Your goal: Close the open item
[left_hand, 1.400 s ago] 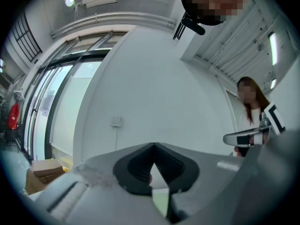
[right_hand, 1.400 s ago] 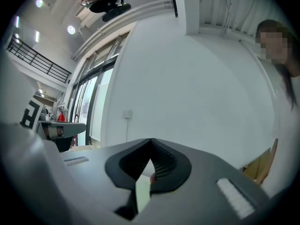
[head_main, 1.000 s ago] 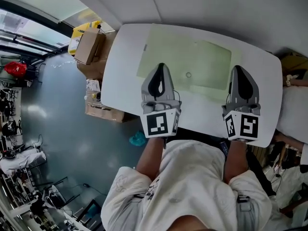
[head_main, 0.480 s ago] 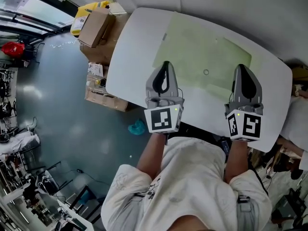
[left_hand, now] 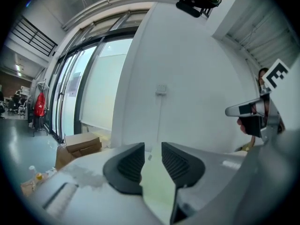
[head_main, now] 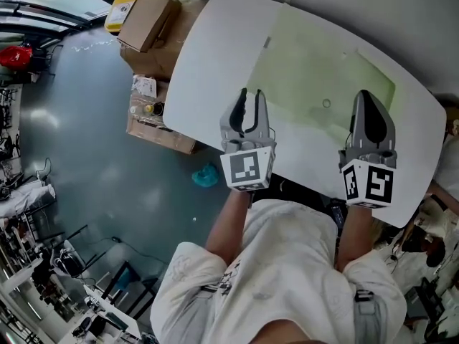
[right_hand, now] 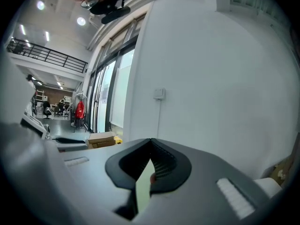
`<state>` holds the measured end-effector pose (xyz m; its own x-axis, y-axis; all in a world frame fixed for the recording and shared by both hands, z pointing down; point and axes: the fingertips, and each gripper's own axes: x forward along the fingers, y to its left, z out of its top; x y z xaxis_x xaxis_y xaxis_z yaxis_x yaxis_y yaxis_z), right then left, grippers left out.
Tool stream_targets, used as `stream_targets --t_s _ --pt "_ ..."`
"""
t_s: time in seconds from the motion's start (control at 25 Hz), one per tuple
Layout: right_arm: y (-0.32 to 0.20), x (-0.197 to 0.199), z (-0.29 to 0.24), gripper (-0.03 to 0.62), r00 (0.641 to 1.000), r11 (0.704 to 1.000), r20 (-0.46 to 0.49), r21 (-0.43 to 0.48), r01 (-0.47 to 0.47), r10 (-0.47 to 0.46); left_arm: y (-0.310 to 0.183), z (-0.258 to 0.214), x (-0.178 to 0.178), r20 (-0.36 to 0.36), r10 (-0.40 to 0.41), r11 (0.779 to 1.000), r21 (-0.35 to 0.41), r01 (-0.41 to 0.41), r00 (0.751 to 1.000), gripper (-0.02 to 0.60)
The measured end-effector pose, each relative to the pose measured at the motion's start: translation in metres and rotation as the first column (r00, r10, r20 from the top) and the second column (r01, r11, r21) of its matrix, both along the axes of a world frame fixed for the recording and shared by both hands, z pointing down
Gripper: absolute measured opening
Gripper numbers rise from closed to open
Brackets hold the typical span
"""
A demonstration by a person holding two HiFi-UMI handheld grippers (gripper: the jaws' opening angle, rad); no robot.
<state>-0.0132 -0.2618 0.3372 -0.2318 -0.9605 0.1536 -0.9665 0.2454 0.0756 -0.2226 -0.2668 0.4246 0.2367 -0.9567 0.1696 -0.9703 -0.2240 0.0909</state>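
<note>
A white table (head_main: 215, 63) carries a pale green mat (head_main: 315, 70) with a small ring-like thing (head_main: 326, 103) lying on it. I see no open item on the table. My left gripper (head_main: 250, 94) hovers over the table's near left part. Its jaws have just been opening and now stand a little apart with nothing between them (left_hand: 153, 146). My right gripper (head_main: 365, 94) hangs over the near right part, its tips meeting (right_hand: 150, 140), with nothing held. Both point level toward a white wall.
Cardboard boxes (head_main: 147, 20) are stacked on the grey floor left of the table, and a teal scrap (head_main: 205, 176) lies near the table's edge. A wall switch (left_hand: 161, 89) sits ahead. Glass doors (left_hand: 84, 93) are at the left.
The left gripper's jaws have parted from shut. Both grippers have moved forward and down over the table's near edge, and the table has shifted up and right in the head view.
</note>
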Motion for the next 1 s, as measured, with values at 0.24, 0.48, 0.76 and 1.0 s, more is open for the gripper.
stream_targets --t_s 0.24,0.48,0.76,1.0 --pt "-0.01 -0.025 0.012 0.002 1.0 1.0 -0.02 -0.026 0.015 -0.016 -0.006 0.039 -0.014 -0.055 0.001 0.994 -0.11 -0.007 0.998 0.16" --pt "-0.021 -0.034 0.027 0.002 0.999 0.998 -0.044 -0.057 0.013 -0.015 -0.011 0.089 -0.013 -0.135 0.0 0.975 -0.221 -0.03 0.991 0.229" --pt "-0.031 -0.044 0.044 0.002 0.997 0.996 -0.083 -0.085 0.003 -0.01 -0.014 0.149 -0.013 -0.263 -0.043 0.926 -0.372 -0.06 0.964 0.258" --pt "-0.033 -0.034 0.053 0.002 0.995 0.993 -0.098 -0.11 -0.033 0.022 -0.019 0.165 0.014 -0.358 -0.002 0.899 -0.409 -0.155 0.934 0.258"
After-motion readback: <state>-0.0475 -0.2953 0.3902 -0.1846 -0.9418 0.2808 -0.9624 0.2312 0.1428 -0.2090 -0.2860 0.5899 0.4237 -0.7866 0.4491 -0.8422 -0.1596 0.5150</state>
